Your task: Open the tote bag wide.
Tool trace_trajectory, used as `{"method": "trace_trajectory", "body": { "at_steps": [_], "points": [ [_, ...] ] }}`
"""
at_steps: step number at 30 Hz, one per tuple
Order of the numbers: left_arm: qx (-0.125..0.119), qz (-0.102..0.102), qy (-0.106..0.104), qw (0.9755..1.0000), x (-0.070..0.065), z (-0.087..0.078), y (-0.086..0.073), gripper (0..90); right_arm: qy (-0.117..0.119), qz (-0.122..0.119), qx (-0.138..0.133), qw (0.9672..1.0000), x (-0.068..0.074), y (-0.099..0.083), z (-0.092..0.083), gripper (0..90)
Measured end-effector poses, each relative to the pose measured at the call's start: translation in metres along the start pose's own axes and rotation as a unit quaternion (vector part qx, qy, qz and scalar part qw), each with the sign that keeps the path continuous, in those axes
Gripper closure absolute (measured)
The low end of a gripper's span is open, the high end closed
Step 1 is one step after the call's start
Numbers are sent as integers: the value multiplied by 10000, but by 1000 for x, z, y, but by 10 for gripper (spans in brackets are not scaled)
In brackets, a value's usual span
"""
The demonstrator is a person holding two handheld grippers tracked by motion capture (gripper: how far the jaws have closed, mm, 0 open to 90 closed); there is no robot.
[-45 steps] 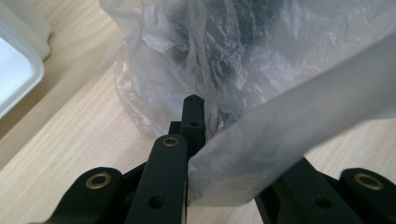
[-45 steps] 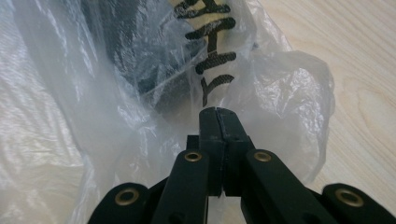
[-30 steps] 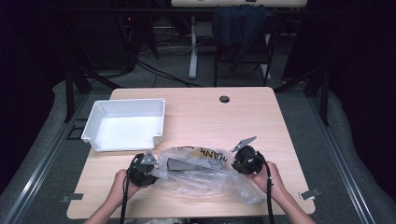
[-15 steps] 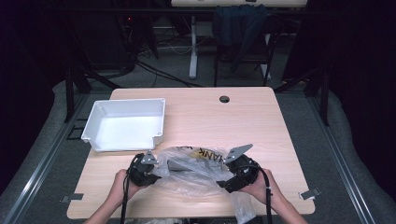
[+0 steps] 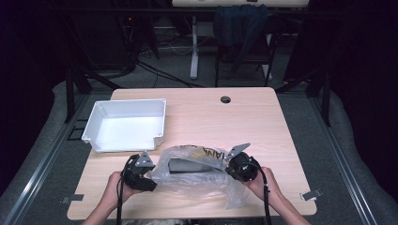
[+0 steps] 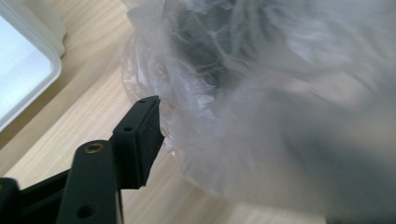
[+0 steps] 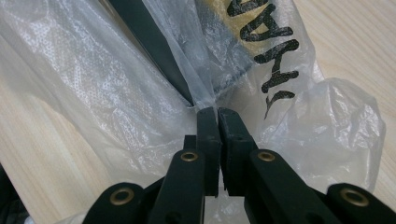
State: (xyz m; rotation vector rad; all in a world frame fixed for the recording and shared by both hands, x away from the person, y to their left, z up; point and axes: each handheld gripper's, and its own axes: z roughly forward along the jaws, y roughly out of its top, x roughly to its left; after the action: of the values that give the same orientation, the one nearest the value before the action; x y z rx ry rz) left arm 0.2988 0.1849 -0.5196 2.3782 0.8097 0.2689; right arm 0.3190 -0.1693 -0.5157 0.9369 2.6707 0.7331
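Here, clear bag (image 5: 202,173) with dark box (image 5: 187,165) inside lies near table's (image 5: 263,122) front edge, right gripper (image 7: 217,112) pinched tight on bag film, left gripper (image 5: 149,176) at bag's left edge, jaw spread unclear, white bin (image 5: 126,125) back-left, bare wood beyond.

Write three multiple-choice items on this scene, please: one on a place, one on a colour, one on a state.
1. Where is the tray on the table?
A. far left
B. near right
C. centre

2. What colour is the tray?
A. red
B. white
C. green

3. How do the jaws of the right gripper stand?
A. wide apart
B. shut on the plastic bag
C. shut on the tray

Key: 1 A, it lies left of the bag in the high view; 2 B, its walls are white; 3 B, film is pinched between the jaws.
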Motion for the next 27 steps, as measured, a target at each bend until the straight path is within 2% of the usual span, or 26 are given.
{"method": "trace_trajectory", "body": {
  "at_steps": [10, 14, 16, 20, 21, 23, 27],
  "points": [
    [-334, 107, -112, 9993, -24, -30, 0, 258, -12, 97, -21, 10000, -6, 3, 0, 890],
    [-529, 104, -77, 9985, -32, -40, 2, 230, -30, 82, 3, 10000, -7, 3, -1, 890],
    [-705, 62, -39, 9975, -35, -44, 6, 244, -33, 124, -41, 9999, -6, 3, 0, 890],
    [-1160, -16, 61, 9932, -33, -46, 13, 422, -32, 123, -37, 9999, -6, 3, 0, 890],
    [-1184, -67, 152, 9928, -31, -45, 14, 489, -33, 147, -56, 9999, -6, 3, 0, 891],
    [-1098, -164, 262, 9935, -25, -38, 16, 572, -35, 128, -40, 9999, -7, 4, 1, 891],
    [-608, -279, 310, 9973, -13, -14, 15, 715, -55, 117, 12, 9999, -8, 4, 3, 891]
  ]
}}
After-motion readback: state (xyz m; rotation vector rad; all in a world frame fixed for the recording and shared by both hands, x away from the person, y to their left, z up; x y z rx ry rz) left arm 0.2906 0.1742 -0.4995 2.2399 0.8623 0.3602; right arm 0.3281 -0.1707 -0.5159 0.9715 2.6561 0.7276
